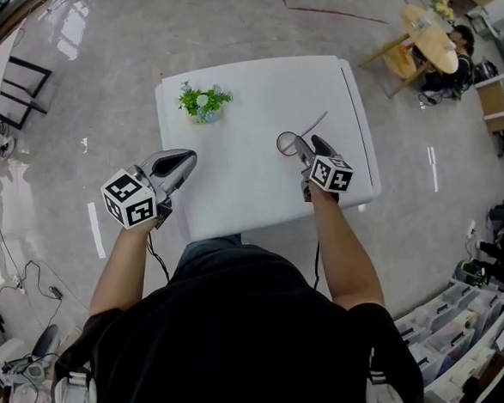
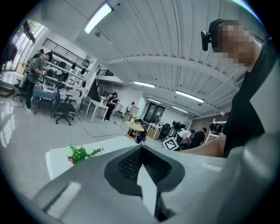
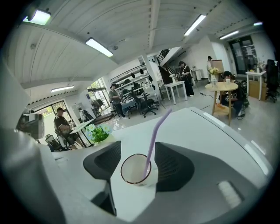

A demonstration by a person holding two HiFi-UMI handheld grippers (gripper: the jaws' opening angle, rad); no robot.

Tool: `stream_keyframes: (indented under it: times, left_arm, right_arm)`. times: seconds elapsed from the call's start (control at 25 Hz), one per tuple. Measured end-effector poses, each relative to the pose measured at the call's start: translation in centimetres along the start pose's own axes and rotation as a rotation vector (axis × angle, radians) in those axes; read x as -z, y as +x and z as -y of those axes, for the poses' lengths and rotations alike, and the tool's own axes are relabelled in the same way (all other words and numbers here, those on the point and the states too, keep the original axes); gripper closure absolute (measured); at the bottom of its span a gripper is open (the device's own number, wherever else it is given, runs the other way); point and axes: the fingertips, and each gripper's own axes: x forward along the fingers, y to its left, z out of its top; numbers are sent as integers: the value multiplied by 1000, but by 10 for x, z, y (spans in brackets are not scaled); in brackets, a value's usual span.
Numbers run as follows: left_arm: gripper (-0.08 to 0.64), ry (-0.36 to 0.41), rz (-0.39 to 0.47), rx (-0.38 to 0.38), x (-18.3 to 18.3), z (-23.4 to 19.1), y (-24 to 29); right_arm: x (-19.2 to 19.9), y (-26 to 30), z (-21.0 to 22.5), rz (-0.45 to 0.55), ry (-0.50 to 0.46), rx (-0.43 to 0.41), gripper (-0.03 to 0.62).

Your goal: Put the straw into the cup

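Note:
A clear cup point(image 1: 287, 143) stands on the white table point(image 1: 260, 85) with a pale purple bent straw point(image 1: 313, 123) leaning out of it to the right. In the right gripper view the cup point(image 3: 136, 169) with its straw point(image 3: 155, 131) sits between the jaws of my right gripper point(image 3: 138, 153), which stand open; the left pad is clear of the glass and the right pad is close beside it. My right gripper point(image 1: 306, 142) lies just right of the cup. My left gripper point(image 1: 189, 157) is shut and empty, hanging off the table's near left corner, its tips point(image 2: 141, 147) pressed together.
A small potted plant point(image 1: 204, 102) point(image 2: 81, 154) stands at the table's far left. A round wooden table point(image 1: 427, 36) with a seated person lies beyond at the right. Storage bins point(image 1: 449, 331) are at my right, a black rack point(image 1: 23, 94) at the left.

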Motion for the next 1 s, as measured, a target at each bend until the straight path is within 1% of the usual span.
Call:
stream_keyframes:
  times: [0.64, 1.0]
  left_arm:
    - [558, 85, 34, 51, -22, 39, -16]
    - [558, 113, 39, 82, -22, 66, -25]
  right_arm:
    - [-11, -67, -5, 61, -24, 47, 328]
    - [-21, -110, -18, 109, -51, 48, 330]
